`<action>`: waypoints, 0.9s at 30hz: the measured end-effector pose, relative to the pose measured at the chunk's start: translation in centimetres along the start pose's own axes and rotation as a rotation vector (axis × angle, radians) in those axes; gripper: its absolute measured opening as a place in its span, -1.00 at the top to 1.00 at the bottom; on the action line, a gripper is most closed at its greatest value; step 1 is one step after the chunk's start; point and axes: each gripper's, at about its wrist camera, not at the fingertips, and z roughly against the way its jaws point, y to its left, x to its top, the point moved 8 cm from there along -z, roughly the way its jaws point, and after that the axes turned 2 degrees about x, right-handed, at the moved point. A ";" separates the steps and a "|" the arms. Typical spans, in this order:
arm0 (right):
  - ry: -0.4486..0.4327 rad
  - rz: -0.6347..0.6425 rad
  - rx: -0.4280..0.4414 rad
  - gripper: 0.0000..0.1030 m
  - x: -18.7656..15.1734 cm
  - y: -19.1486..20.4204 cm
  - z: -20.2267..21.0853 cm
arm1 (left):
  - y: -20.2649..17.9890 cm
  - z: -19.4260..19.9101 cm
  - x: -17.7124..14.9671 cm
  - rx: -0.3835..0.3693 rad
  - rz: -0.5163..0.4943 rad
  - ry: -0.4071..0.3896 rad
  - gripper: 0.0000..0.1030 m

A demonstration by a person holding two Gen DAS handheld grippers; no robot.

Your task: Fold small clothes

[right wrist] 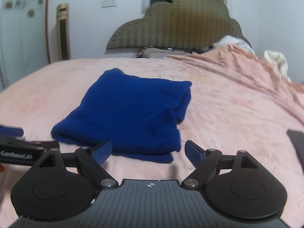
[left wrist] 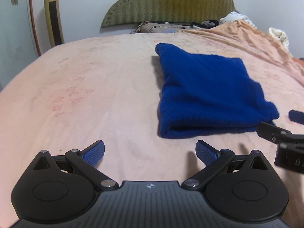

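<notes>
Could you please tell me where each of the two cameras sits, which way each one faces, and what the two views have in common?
Left wrist view: sits on the left tongs, looking along the pink bed toward the headboard; its open jaws show below, the right tongs at the right edge.
Right wrist view: sits on the right tongs, facing the same way; its open jaws show just short of the blue garment, the left tongs at the left edge.
Shared: folded blue garment, bed, headboard, gold tower fan.

royal blue garment (right wrist: 125,112), pale pink bedspread (left wrist: 85,87) with faint flowers, olive striped headboard (left wrist: 171,1).
</notes>
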 end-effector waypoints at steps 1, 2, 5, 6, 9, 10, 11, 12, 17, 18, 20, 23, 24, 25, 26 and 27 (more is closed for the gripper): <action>0.003 0.016 -0.006 -0.77 -0.1 0.3 0.0 | 0.0 0.0 0.0 0.013 -0.006 0.000 -0.99; 0.006 0.024 -0.008 -0.81 -0.1 0.6 0.2 | -0.1 0.1 0.0 0.022 -0.009 0.000 -0.99; 0.013 0.028 -0.012 -0.86 -0.2 0.9 0.4 | -0.2 0.2 -0.2 0.027 -0.001 0.007 -0.99; 0.018 0.030 -0.014 -0.87 -0.2 0.9 0.4 | -0.2 0.2 -0.3 0.026 0.005 0.011 -0.99; 0.026 0.041 -0.026 -0.89 -0.5 1.2 0.4 | -0.2 0.1 -0.7 0.008 0.018 0.034 -0.99; 0.028 0.041 -0.029 -0.89 -0.6 1.2 0.5 | -0.2 0.2 -0.7 0.009 0.023 0.035 -0.99; 0.031 0.040 -0.028 -0.90 -0.8 1.3 0.5 | -0.2 0.2 -0.7 0.011 0.025 0.034 -0.99; 0.034 0.039 -0.026 -0.90 -0.9 1.3 0.5 | -0.2 0.3 -0.8 0.012 0.024 0.034 -0.99; 0.045 0.032 -0.024 -0.90 -1.2 1.2 0.6 | -0.4 0.4 -0.8 0.021 0.019 0.033 -0.99; 0.045 0.031 -0.023 -0.90 -1.3 1.2 0.6 | -0.4 0.4 -0.8 0.022 0.017 0.034 -0.99; 0.046 0.029 -0.021 -0.91 -1.3 1.2 0.6 | -0.4 0.4 -0.8 0.020 0.017 0.036 -0.99; 0.049 0.026 -0.018 -0.91 -1.5 1.3 0.5 | -0.4 0.4 -0.8 0.018 0.019 0.035 -0.99; 0.049 0.024 -0.017 -0.91 -1.5 1.3 0.5 | -0.4 0.4 -0.8 0.019 0.017 0.031 -0.99; 0.049 0.023 -0.016 -0.91 -1.5 1.3 0.5 | -0.4 0.5 -0.8 0.019 0.012 0.020 -0.99; 0.049 0.021 -0.014 -0.91 -1.5 1.3 0.6 | -0.4 0.7 -0.7 0.021 0.005 0.007 -0.99; 0.049 0.019 -0.011 -0.91 -1.6 1.2 0.6 | -0.4 0.9 -0.6 0.026 -0.001 -0.009 -0.99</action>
